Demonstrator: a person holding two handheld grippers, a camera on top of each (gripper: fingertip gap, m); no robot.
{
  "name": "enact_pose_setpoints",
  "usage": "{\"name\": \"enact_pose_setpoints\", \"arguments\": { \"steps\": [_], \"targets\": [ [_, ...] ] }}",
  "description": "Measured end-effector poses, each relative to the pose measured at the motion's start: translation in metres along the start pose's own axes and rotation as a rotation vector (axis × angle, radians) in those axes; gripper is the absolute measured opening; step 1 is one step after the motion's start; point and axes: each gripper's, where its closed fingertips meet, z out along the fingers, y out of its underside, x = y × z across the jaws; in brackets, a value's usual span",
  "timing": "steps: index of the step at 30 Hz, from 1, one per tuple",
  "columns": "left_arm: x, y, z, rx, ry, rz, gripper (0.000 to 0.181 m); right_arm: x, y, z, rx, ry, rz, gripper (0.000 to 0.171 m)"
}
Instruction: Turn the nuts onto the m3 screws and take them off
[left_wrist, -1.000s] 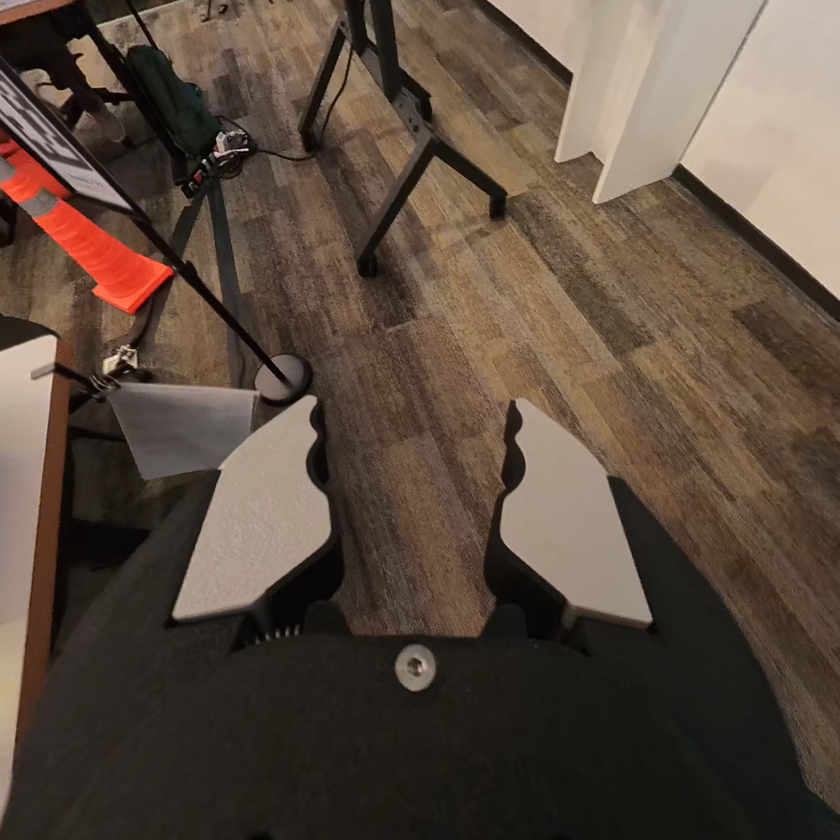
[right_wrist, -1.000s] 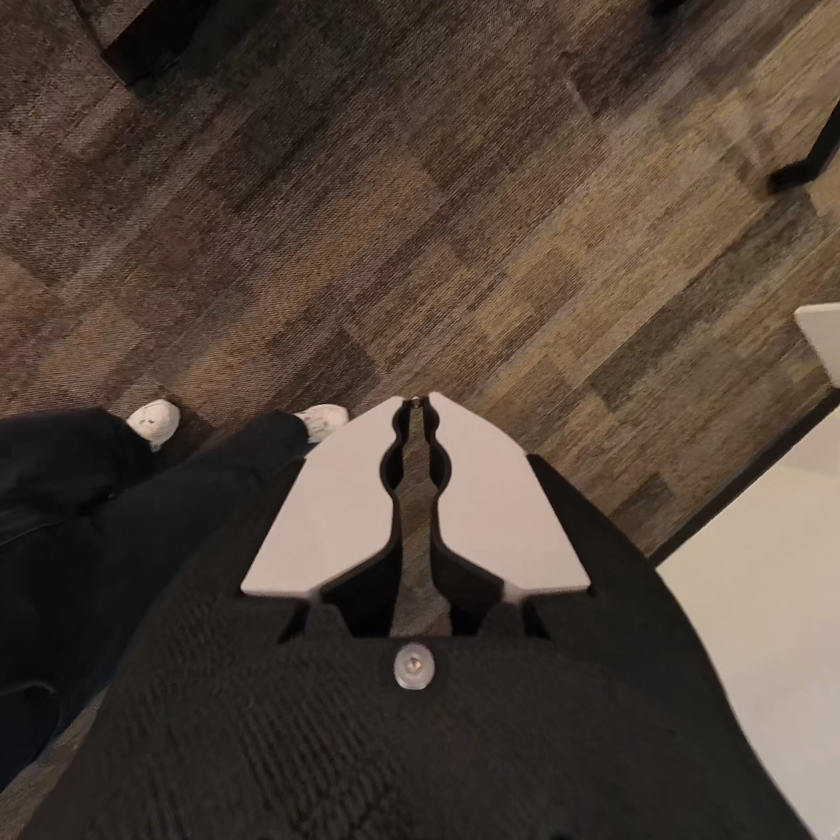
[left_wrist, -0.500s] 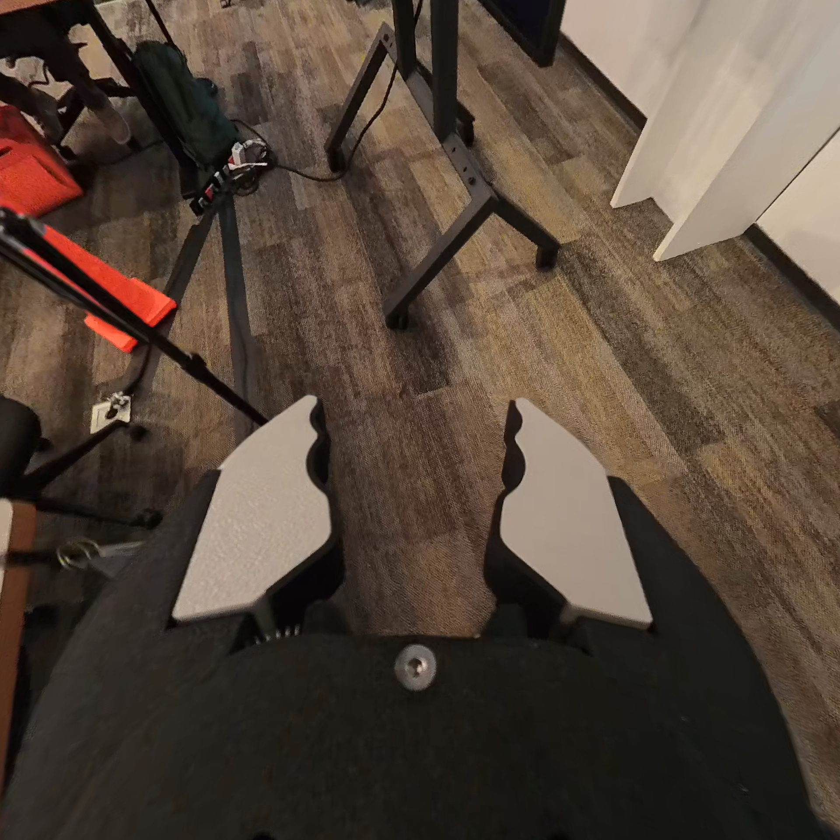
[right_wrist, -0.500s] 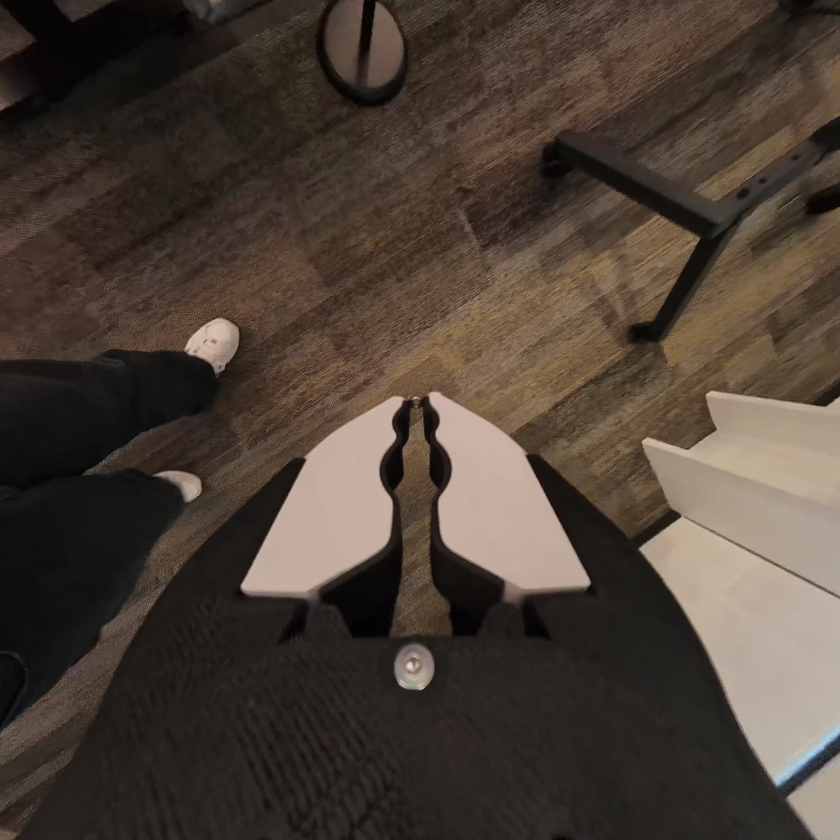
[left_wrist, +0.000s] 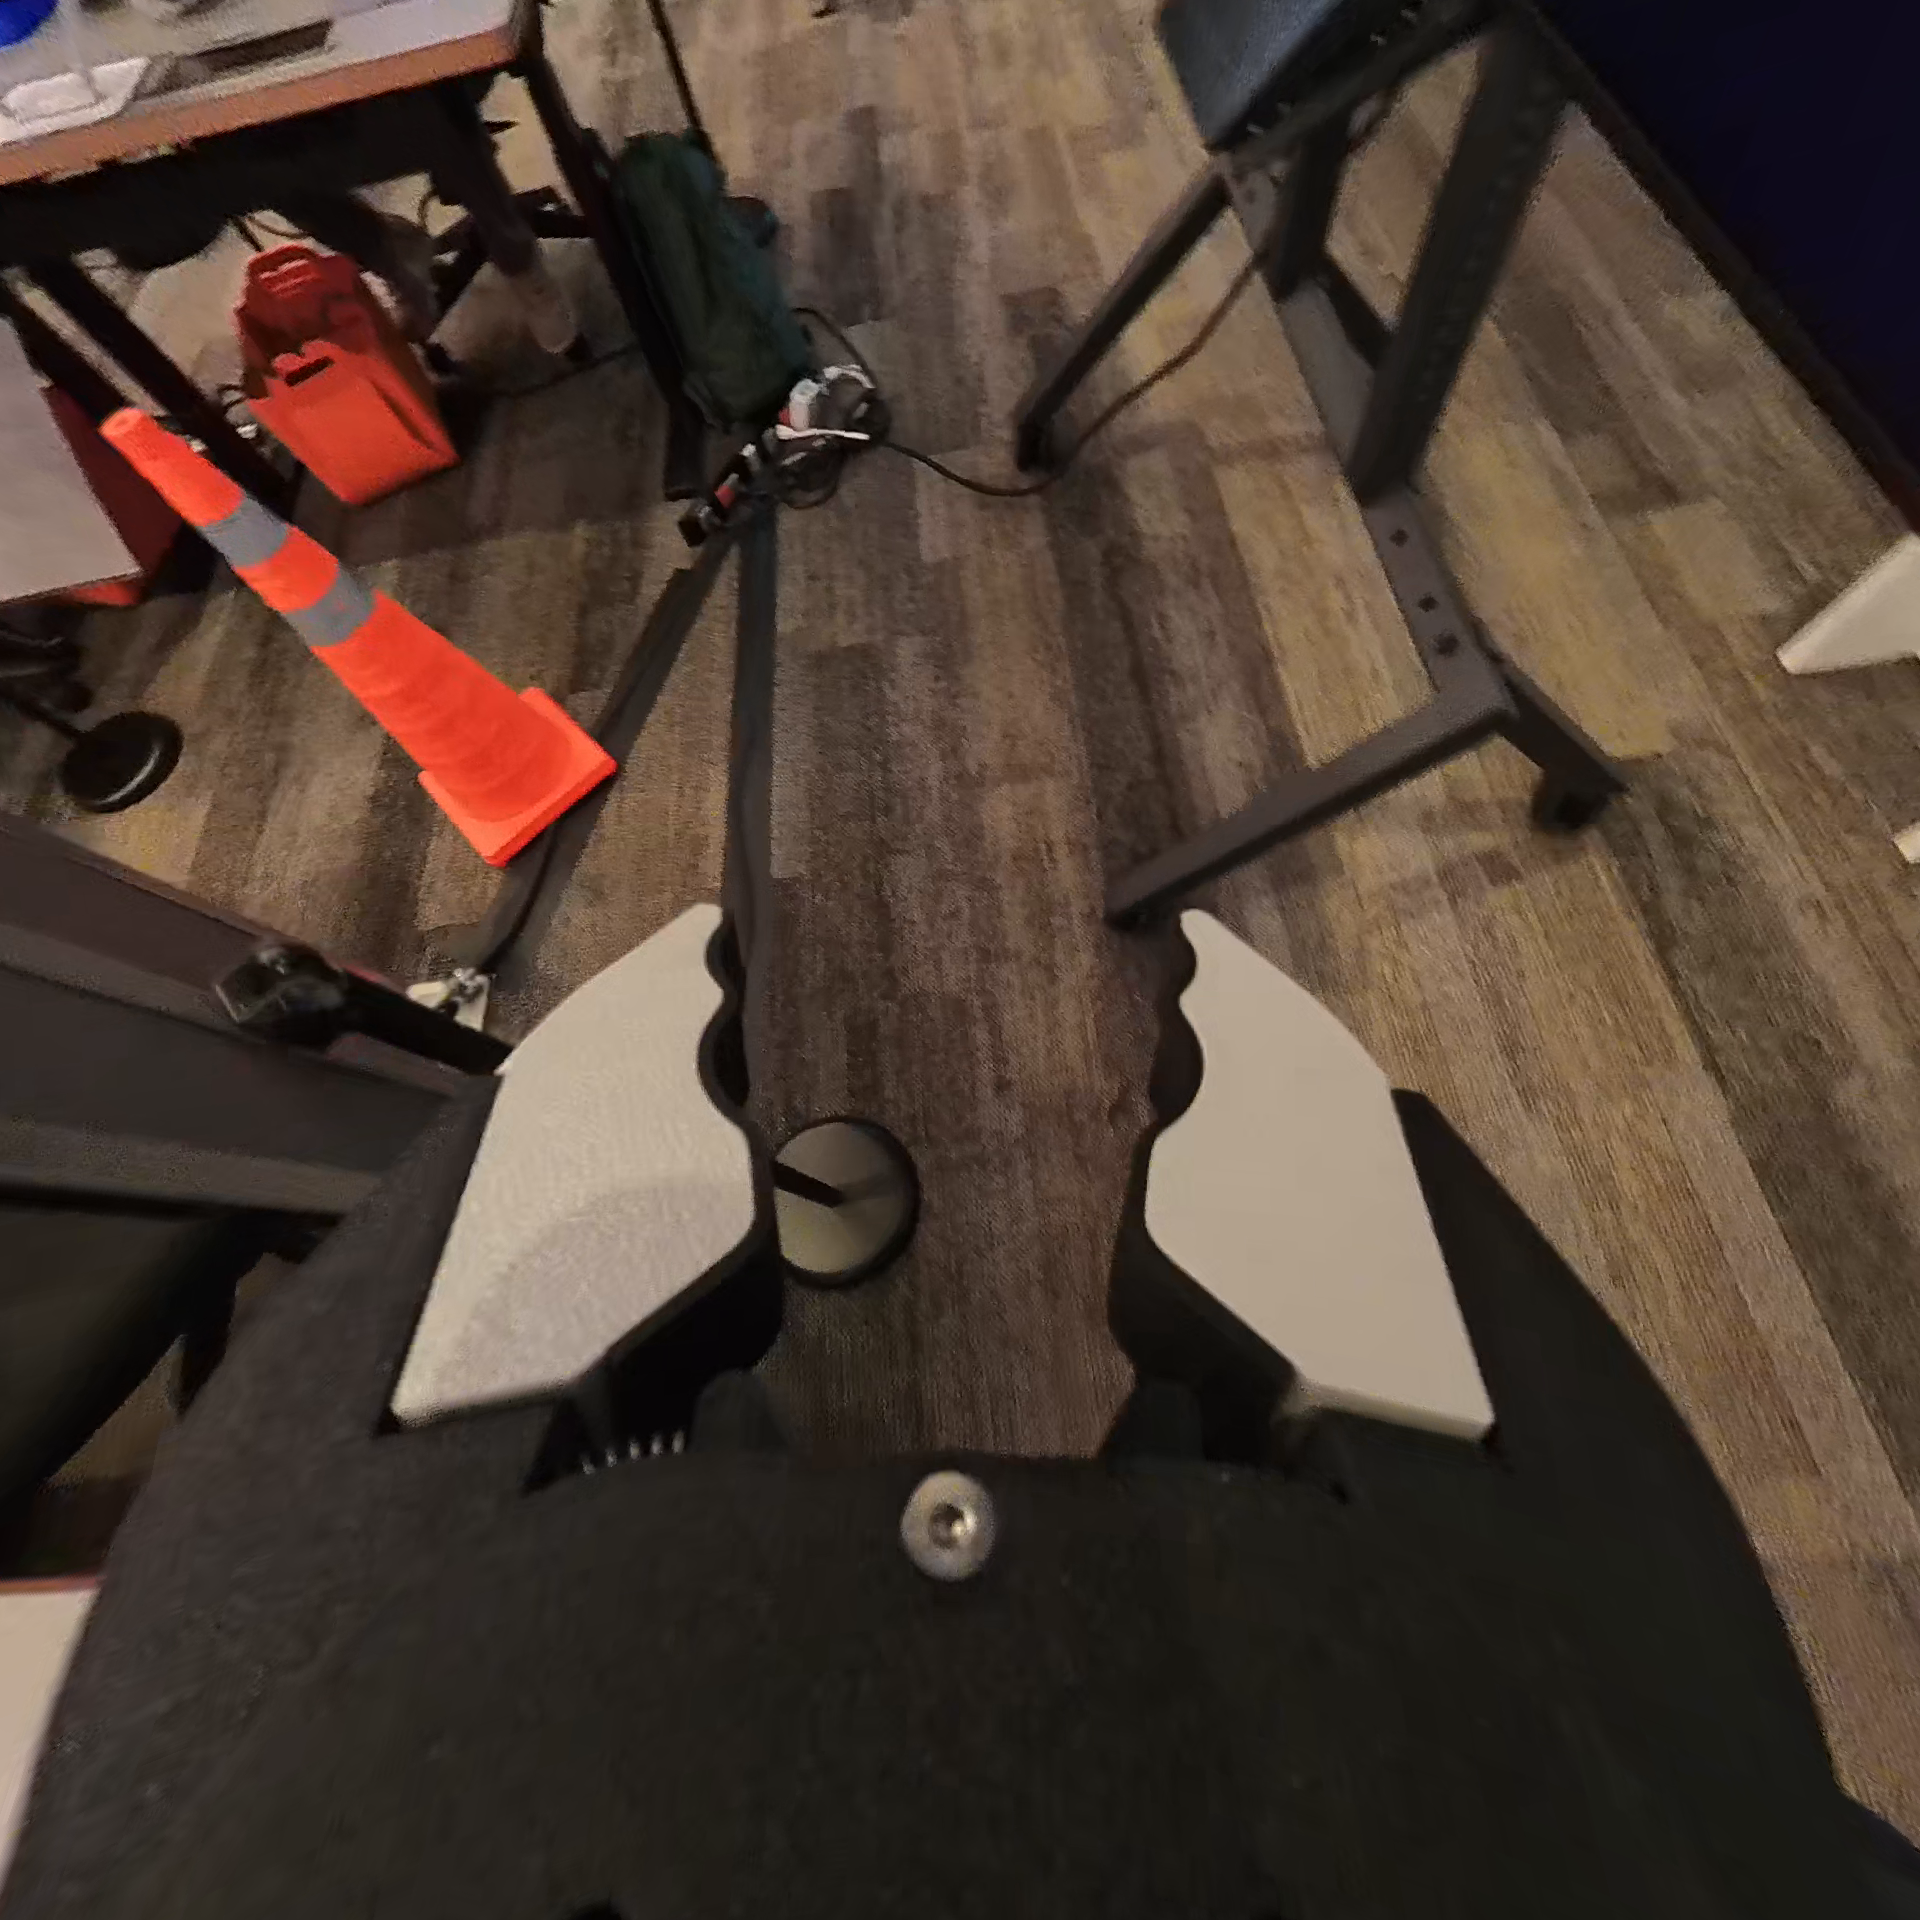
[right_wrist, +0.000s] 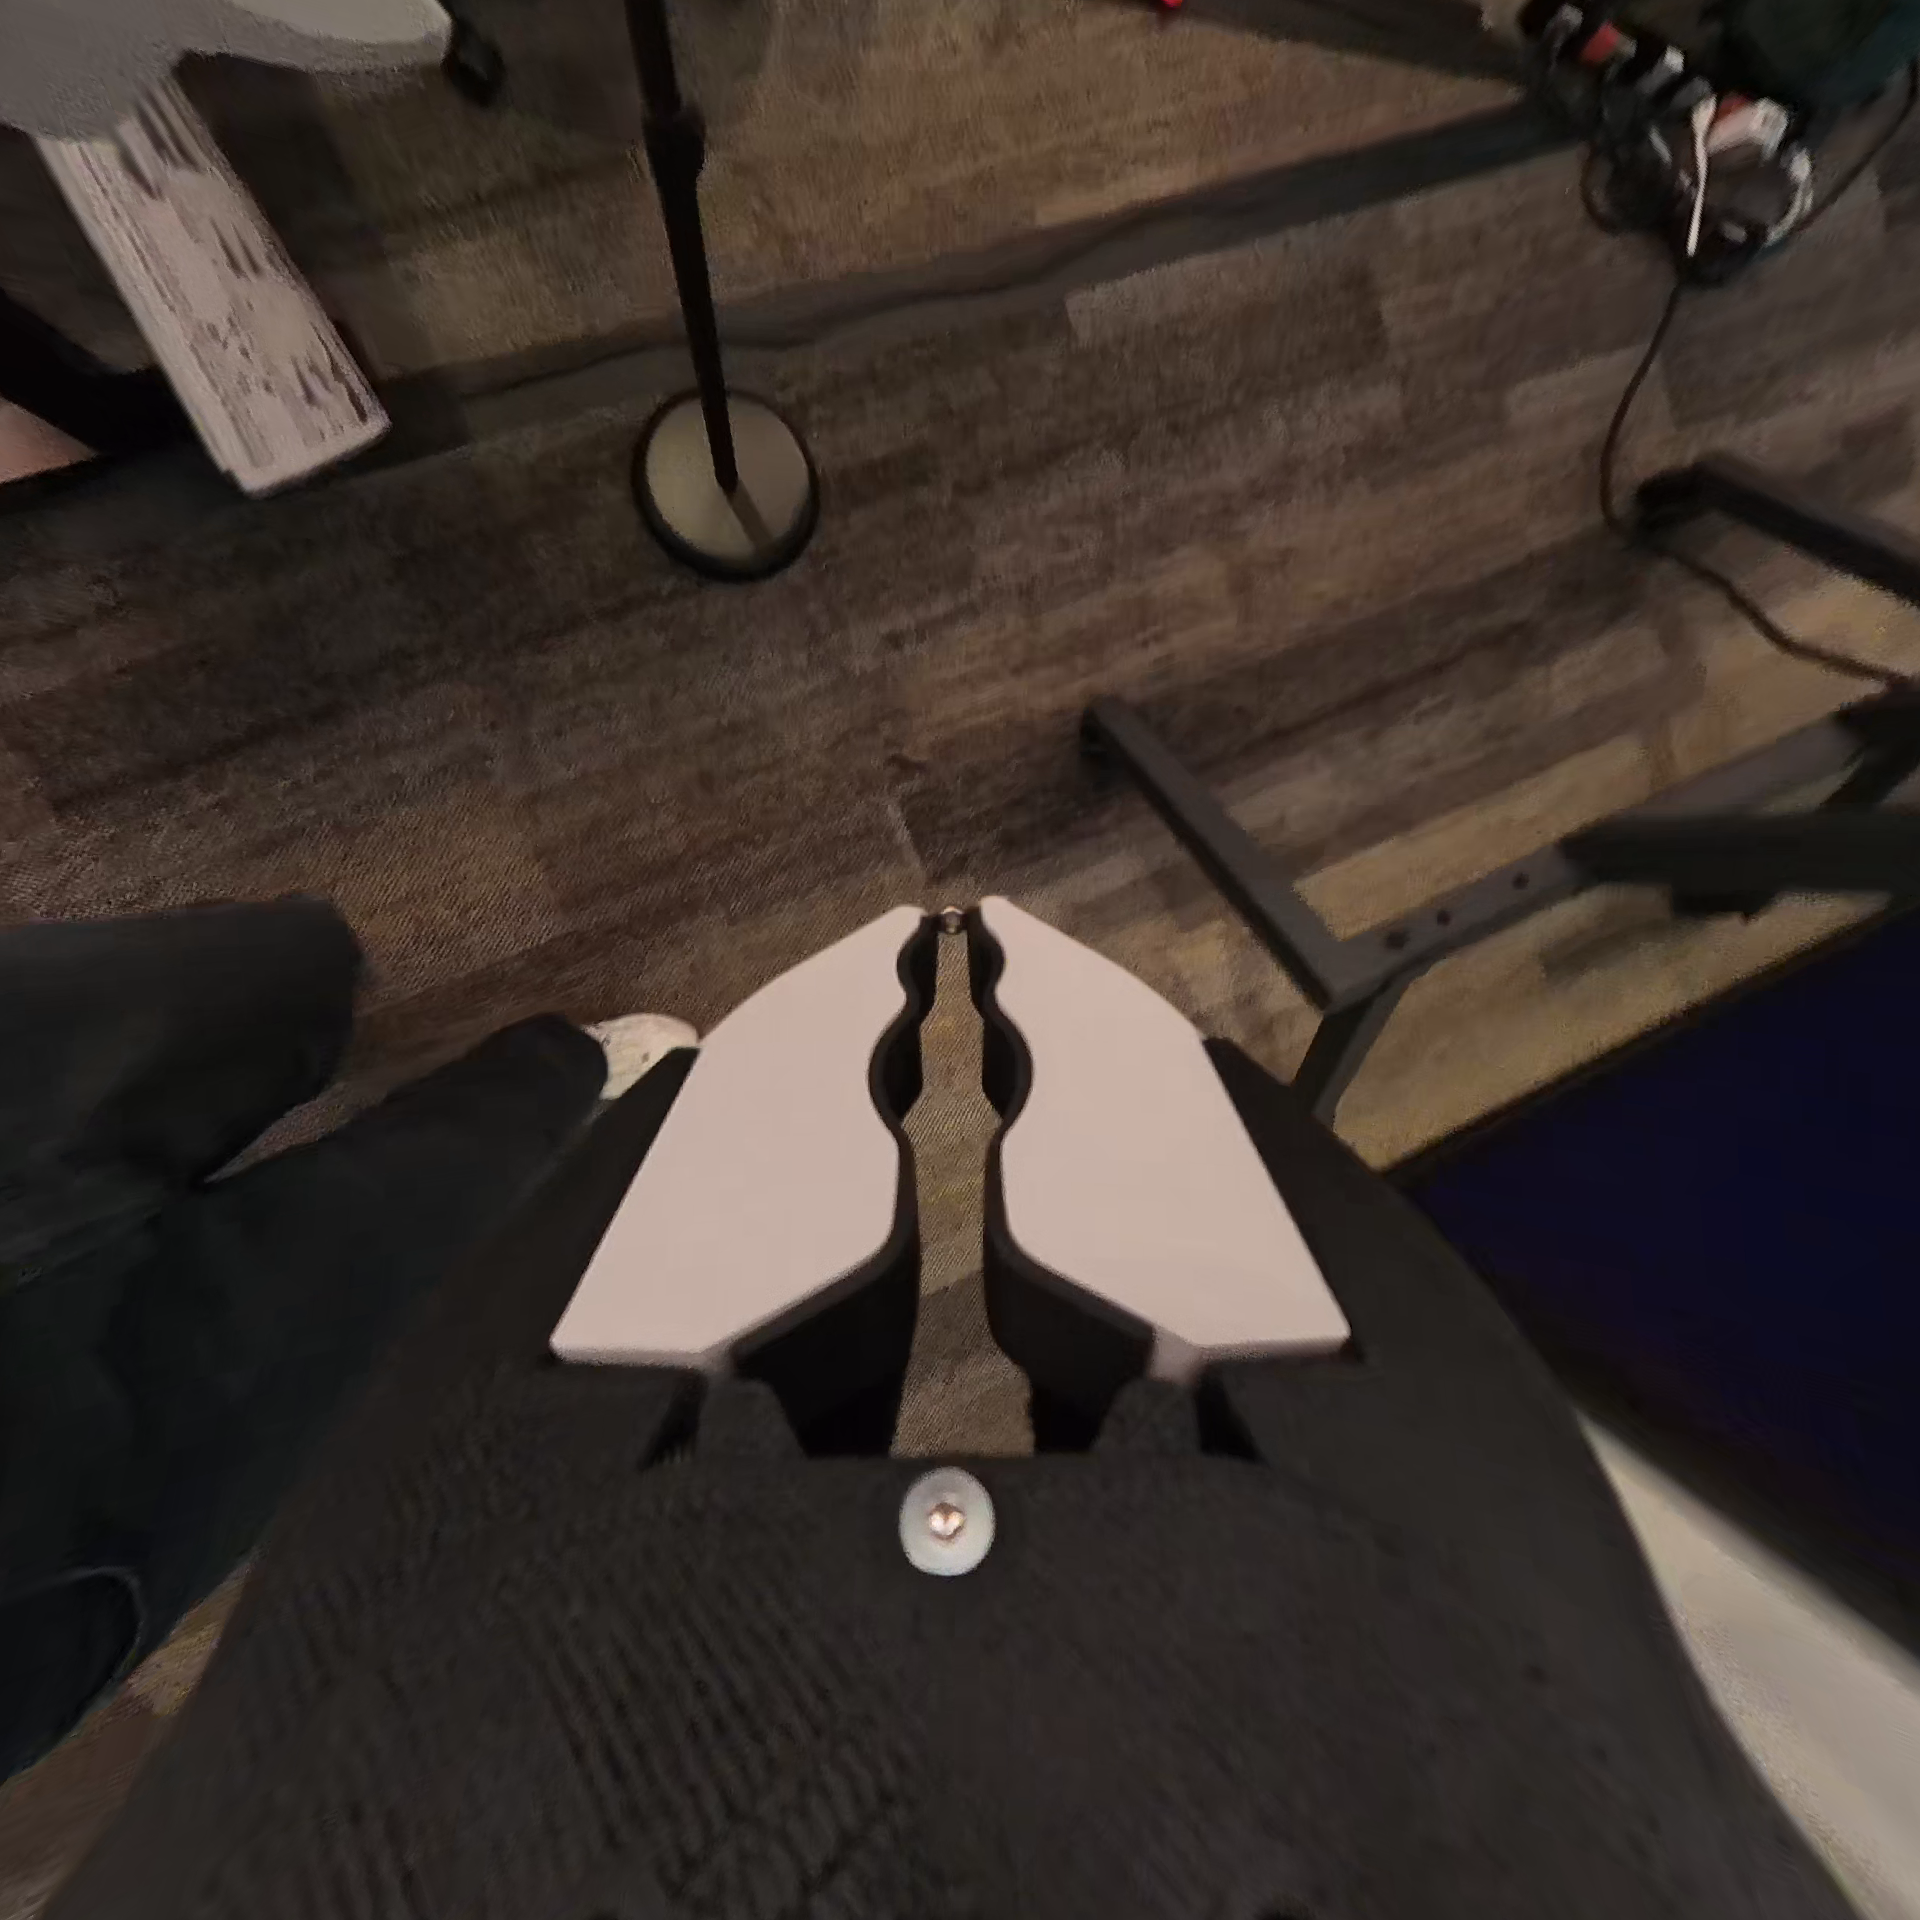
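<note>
My right gripper is shut on a small shiny metal part pinched at its very tips. It is too small to tell whether it is a screw or a nut. The gripper hangs above the floor. My left gripper is open and empty, its grey fingers wide apart, also pointing down at the floor. No other screws or nuts show in either view.
An orange traffic cone, a red bag, a round stand base and black table legs stand on the floor. A table edge is far left. A person's dark trouser leg and white shoe are beside my right gripper.
Both views have swung across the floor, bringing the cone, stand base and table frames into sight. The left gripper stays open and the right stays shut on the small part.
</note>
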Motion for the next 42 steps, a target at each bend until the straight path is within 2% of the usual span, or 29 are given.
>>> {"name": "enact_pose_setpoints", "arguments": {
  "steps": [4,11,18,22,27,31,36,42],
  "targets": [
    [-0.052,-0.040,0.063,-0.013,-0.071,-0.061,0.076,0.070,-0.069,0.044,0.013,-0.044,-0.078,0.007],
    [-0.167,-0.111,0.181,0.032,-0.169,-0.147,0.076,0.184,-0.207,0.128,0.047,-0.022,-0.218,0.007],
    [-0.282,-0.172,0.277,0.024,-0.282,-0.201,0.075,0.262,-0.329,0.207,0.048,-0.083,-0.340,0.007],
    [-0.357,-0.192,0.314,0.039,-0.410,-0.277,0.076,0.299,-0.416,0.246,0.080,-0.105,-0.486,0.007],
    [-0.451,-0.187,0.321,0.029,-0.578,-0.429,0.075,0.305,-0.533,0.288,0.131,-0.199,-0.658,0.007],
    [-0.531,-0.164,0.299,0.020,-0.746,-0.528,0.075,0.278,-0.631,0.319,0.193,-0.261,-0.815,0.007],
    [-0.610,-0.133,0.274,0.078,-0.797,-0.723,0.077,0.217,-0.746,0.354,0.324,-0.318,-0.987,0.007],
    [-0.666,-0.079,0.214,-0.015,-1.054,-0.822,0.078,0.106,-0.841,0.373,0.397,-0.508,-1.186,0.007]
  ]
}}
